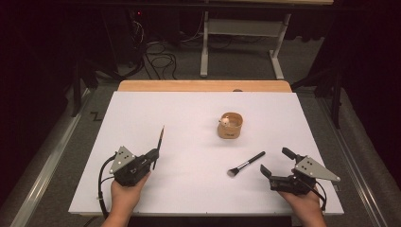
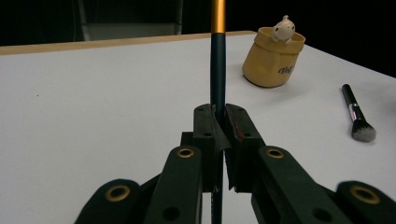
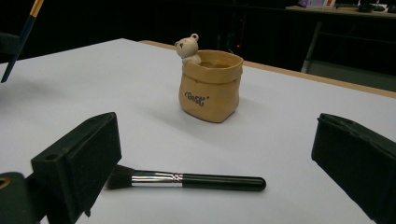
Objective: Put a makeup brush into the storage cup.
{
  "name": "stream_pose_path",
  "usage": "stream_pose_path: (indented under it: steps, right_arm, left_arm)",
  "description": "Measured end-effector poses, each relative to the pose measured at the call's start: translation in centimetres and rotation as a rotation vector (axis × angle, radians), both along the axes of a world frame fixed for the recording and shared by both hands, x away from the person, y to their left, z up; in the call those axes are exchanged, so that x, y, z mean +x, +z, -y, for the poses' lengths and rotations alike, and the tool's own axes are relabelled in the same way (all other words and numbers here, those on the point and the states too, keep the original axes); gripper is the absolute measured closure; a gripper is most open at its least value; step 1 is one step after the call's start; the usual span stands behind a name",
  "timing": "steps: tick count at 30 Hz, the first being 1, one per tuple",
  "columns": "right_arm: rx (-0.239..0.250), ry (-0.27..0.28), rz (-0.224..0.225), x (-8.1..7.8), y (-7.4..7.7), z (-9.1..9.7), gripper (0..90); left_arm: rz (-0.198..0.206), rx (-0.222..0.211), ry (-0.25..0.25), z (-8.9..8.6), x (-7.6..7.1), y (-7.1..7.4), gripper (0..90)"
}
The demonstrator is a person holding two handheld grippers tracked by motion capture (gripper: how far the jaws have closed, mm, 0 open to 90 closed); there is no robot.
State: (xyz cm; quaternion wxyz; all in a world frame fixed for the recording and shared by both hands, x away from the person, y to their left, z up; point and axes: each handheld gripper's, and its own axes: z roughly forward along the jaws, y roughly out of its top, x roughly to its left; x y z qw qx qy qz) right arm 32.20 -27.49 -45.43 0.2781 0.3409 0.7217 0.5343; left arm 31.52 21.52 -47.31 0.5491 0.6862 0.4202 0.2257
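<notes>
Black makeup brush (image 3: 187, 179) flat on white table (image 3: 93, 93), between wide-apart jaws; bear pot (image 3: 211, 84) behind.

A: Obstacles on the white table (image 1: 142, 109)?

B: Two. A tan pot (image 1: 230, 126) standing right of centre, and a black brush (image 1: 246, 164) lying flat near the right gripper (image 1: 275, 163).

A: Open passage?

B: The far-left area, the centre strip between both hands, and the front edge (all bare surface).
</notes>
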Motion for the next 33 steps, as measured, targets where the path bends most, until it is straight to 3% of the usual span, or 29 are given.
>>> stream_pose_path:
  steps: [7, 12, 15, 17, 25, 29, 33]
  right_arm:
    - [0.002, 0.004, -0.001, 0.0, -0.1, -0.1, 2.2]
    - [0.001, 0.012, 0.001, 0.0, -0.1, -0.2, 2.3]
    - [-0.001, 0.013, 0.000, 0.0, -0.1, -0.2, 2.4]
    - [0.003, 0.009, -0.002, 0.0, 0.0, -0.3, 2.4]
    - [0.010, 0.024, 0.005, -0.3, 0.2, -0.4, 3.0]
    - [0.018, 0.045, 0.003, -0.4, 0.5, -1.0, 3.2]
    - [0.063, 0.081, -0.001, -0.4, 1.2, -1.9, 3.2]
  left_arm:
    - [0.053, -0.023, -0.028, 0.1, -0.2, 0.3, 84.0]
    - [0.061, -0.022, -0.041, 0.3, -0.3, 0.3, 84.0]
    - [0.046, -0.028, -0.052, 0.5, -0.2, 0.4, 84.0]
    - [0.054, 0.006, -0.060, 0.9, -0.2, 0.8, 84.0]
    - [0.071, 0.011, -0.088, 2.1, 0.4, 2.6, 84.0]
    - [0.082, 0.028, -0.116, 3.1, 0.4, 2.4, 84.0]
    - [0.081, 0.006, -0.134, 3.7, 0.2, 1.7, 84.0]
